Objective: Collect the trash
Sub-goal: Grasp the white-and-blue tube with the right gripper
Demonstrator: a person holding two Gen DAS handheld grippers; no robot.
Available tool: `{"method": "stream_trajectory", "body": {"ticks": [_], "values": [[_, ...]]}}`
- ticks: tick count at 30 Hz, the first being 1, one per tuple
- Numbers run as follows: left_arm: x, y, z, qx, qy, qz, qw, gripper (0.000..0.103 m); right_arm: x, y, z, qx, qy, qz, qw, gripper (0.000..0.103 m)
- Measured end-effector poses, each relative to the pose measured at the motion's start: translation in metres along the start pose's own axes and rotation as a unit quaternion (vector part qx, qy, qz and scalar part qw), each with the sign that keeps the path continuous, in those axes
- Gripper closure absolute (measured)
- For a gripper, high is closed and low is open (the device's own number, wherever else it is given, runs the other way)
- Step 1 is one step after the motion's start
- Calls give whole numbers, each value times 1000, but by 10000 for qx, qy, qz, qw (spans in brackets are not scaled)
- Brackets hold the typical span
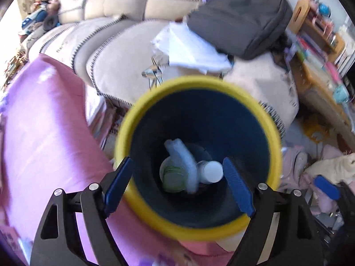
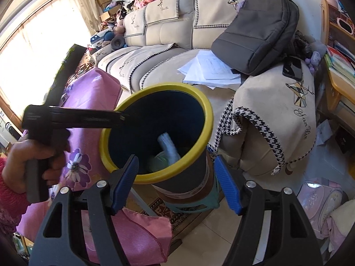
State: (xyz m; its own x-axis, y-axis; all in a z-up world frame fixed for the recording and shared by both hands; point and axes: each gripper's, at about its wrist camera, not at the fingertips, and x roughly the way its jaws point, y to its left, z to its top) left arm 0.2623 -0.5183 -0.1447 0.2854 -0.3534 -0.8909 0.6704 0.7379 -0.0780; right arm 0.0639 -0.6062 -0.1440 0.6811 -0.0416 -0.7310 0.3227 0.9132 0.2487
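Note:
A dark blue trash bin with a yellow rim [image 1: 199,82] stands below my left gripper [image 1: 177,188]. The left gripper is open and empty, its blue pads spread over the bin mouth. Inside lie a white bottle [image 1: 212,171], a pale crumpled wrapper [image 1: 184,157] and a green-white item [image 1: 172,176]. In the right wrist view the same bin's rim [image 2: 206,119] sits on stacked stools, with the wrapper [image 2: 168,147] showing inside. My right gripper [image 2: 177,184] is open and empty just before the bin. The left gripper tool's body [image 2: 73,117] reaches over the rim, held by a hand.
A beige sofa [image 2: 168,35] stands behind the bin with white papers [image 2: 210,71] and a grey bag [image 2: 257,37] on it. A pink cloth-covered table [image 2: 88,93] is to the left. Shelves [image 2: 339,66] stand at right. Pink bags [image 2: 319,201] lie on the floor.

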Motion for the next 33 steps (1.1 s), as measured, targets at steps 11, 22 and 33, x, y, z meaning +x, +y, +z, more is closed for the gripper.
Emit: {"method": "stream_trajectory", "body": {"ticks": [11, 22, 33], "values": [[-212, 108, -128, -1041, -2115, 885, 9678, 5, 15, 81, 1, -629, 174, 562, 9963, 35], [-282, 234, -286, -2561, -2181, 2251, 9144, 5, 15, 238, -34, -1614, 388, 1624, 9727, 35], [-288, 255, -329, -2612, -2331, 2077, 9134, 5, 34, 319, -67, -1974, 647, 1216, 9706, 44]]}}
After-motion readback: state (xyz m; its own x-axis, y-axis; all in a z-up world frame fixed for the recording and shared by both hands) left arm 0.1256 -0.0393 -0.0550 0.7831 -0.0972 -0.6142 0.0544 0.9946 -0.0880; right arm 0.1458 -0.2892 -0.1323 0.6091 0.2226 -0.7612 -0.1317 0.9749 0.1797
